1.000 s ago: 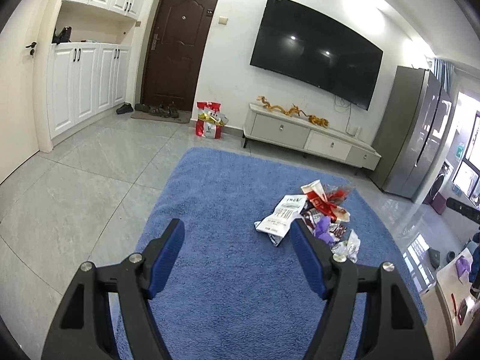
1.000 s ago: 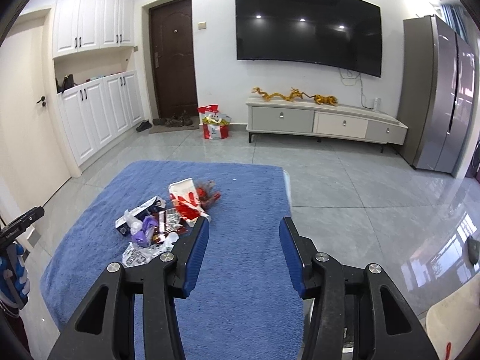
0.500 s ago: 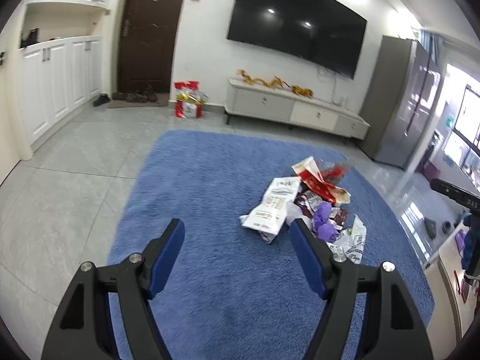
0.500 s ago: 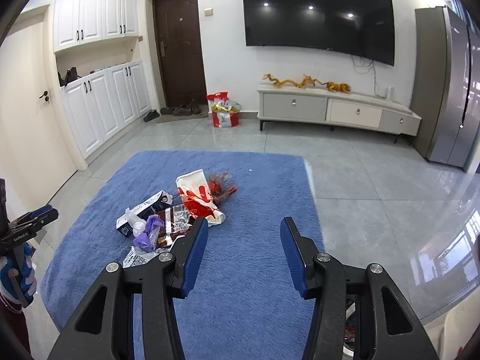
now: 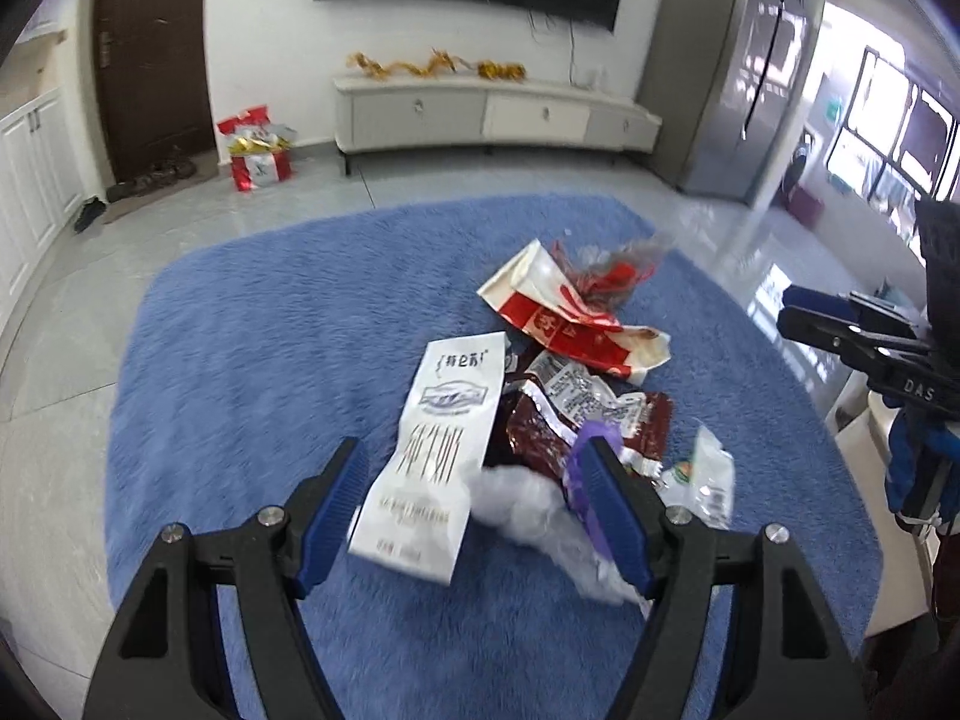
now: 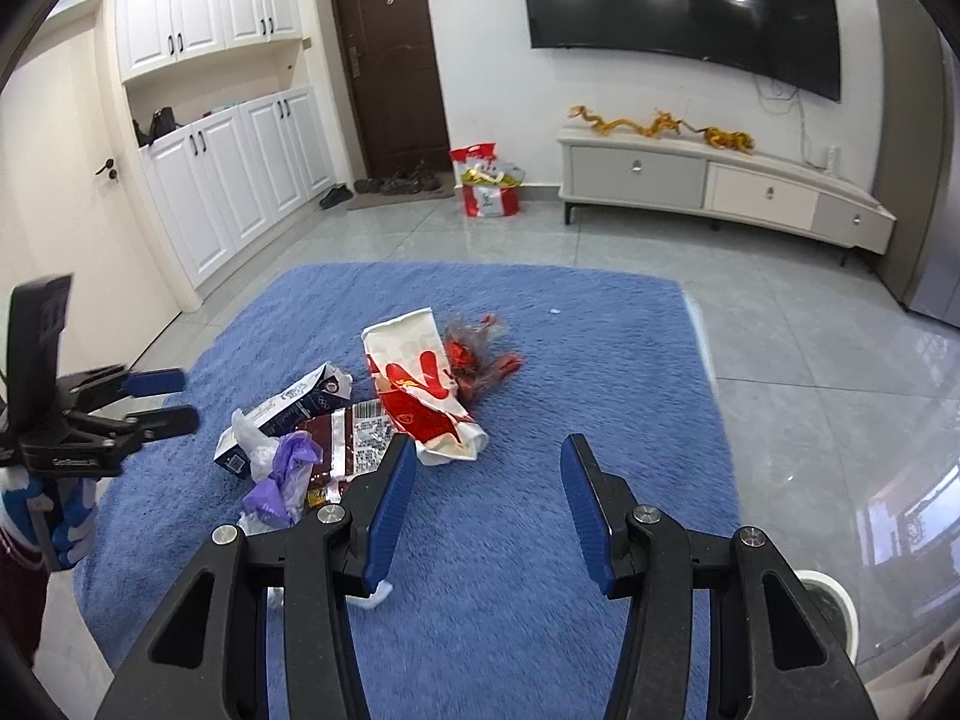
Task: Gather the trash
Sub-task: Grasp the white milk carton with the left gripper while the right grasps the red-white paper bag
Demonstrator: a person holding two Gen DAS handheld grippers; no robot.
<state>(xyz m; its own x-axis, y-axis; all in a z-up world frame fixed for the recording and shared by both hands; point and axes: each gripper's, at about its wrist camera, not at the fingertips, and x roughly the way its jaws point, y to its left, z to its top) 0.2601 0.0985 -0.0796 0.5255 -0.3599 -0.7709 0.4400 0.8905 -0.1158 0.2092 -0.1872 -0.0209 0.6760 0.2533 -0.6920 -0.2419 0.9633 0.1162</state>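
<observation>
Left claw [image 5: 474,498] has dropped and closed in on the trash pile [image 5: 558,396] compared with a second ago, when the pile sat well ahead of it; the view is now blurred with motion. Its jaws are wide apart and hold nothing. The white carton [image 5: 435,456] lies between them, near end just beside the left finger, and the purple wrap [image 5: 585,450] touches or sits just behind the right finger; I cannot tell which. My reading: the approach is nearly done and a first grab is in hand, most likely the carton or the crumpled white plastic [image 5: 522,498] beside it. Right claw [image 6: 486,510] has also come lower and nearer, jaws open and empty, over bare blue rug [image 6: 540,600] just right of the pile; the red-and-white bag [image 6: 420,396] lies just past its left finger. All trash is still on the rug, nothing collected yet. Room: the rug is open on the near and left sides of the pile, and the two claws are well apart, so there is no clash risk for now. In the right view the rug's right edge meets glossy tile, and a round white rim [image 6: 834,600], possibly a bin, shows at bottom right. Light wrappers may slide when nudged.
</observation>
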